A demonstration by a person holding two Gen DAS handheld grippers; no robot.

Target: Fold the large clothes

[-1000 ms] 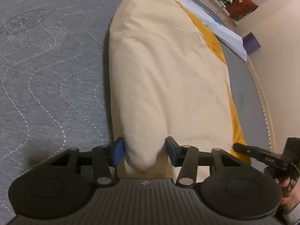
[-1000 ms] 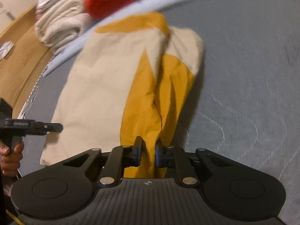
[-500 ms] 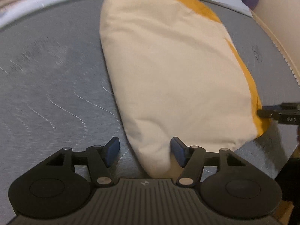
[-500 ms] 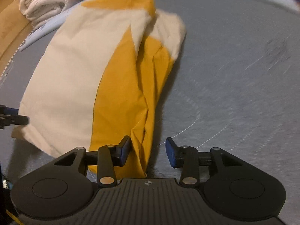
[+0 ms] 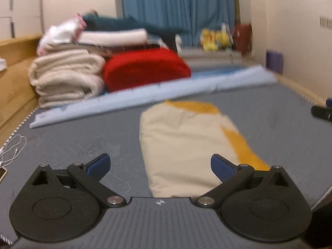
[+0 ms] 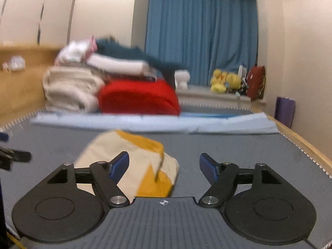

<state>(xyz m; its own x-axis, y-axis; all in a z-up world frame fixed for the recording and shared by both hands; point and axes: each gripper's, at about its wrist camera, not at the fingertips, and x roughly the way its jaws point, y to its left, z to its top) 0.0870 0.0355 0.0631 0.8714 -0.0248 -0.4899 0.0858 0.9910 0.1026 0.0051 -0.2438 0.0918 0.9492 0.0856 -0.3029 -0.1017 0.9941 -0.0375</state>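
Note:
A folded cream and yellow garment (image 5: 186, 145) lies flat on the grey mattress (image 5: 83, 137). My left gripper (image 5: 159, 165) hangs above and behind its near end, jaws opening wide, nothing between the blue pads. In the right wrist view the same garment (image 6: 141, 166) lies below my right gripper (image 6: 164, 166), whose jaws are opening too and hold nothing. The right gripper's tip (image 5: 321, 112) shows at the left view's right edge, and the left one's tip (image 6: 14, 155) at the right view's left edge.
Stacked blankets: cream (image 5: 66, 76), red (image 5: 145, 68), white and teal on top, stand behind a light blue folded sheet (image 5: 157, 95). White earphones (image 5: 12, 149) lie at the mattress's left edge. Blue curtain (image 6: 201, 31), plush toys (image 6: 226, 81), wooden bed frame (image 6: 307, 145) on the right.
Both grippers let go of the garment, opened wide and rose back away from it, tilting up so the room's far end came into view. The garment stays folded on the mattress.

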